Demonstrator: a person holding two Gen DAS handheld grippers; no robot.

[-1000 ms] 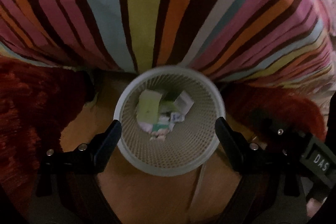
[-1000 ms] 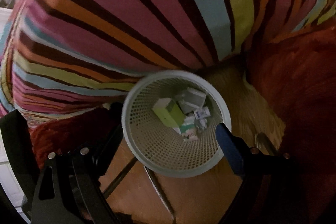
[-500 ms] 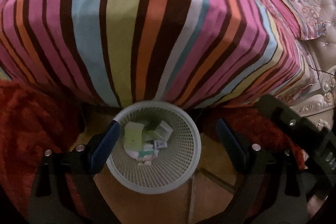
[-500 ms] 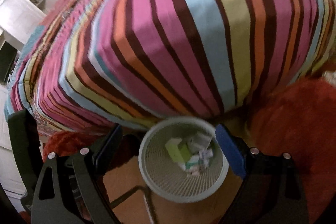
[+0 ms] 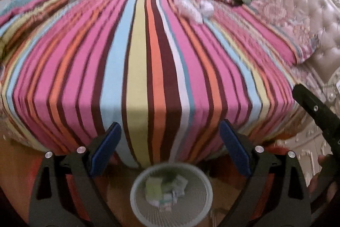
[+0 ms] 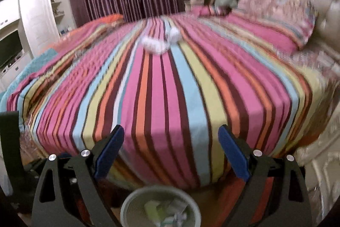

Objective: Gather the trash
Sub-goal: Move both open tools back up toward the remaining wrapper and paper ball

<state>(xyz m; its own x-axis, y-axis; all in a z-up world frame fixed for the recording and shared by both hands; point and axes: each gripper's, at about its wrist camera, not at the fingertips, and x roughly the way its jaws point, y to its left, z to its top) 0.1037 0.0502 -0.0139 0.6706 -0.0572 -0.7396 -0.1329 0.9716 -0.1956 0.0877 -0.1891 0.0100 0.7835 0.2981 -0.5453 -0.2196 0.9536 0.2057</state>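
Both grippers empty, jaws spread wide, nothing between the pads: left gripper (image 5: 170,148) and right gripper (image 6: 171,149) both look out over the striped bedspread (image 5: 148,56), with the bed edge framed between their fingers. Wastebasket (image 5: 171,195) sits on the floor at the foot of the bed, right below both tools, close against the hanging bedspread, which makes sense as a drop point: anything picked off the mattress only needs carrying back to the edge and letting go. It already holds some cartons and paper scraps (image 5: 163,186), so I'd judge the job partly done. What's left: crumpled white paper wads (image 6: 160,43) lying on top of the bedspread, well away from the basket, toward the far side near the pillows (image 6: 265,35) and the tufted headboard (image 5: 297,24). Looks like two or three lumps touching; too blurred to count. Open jaws aimed across the bed read to me as set up for the next pickup. Wads are light and squashy, should pinch fine, but they could roll on the soft cover if nudged.
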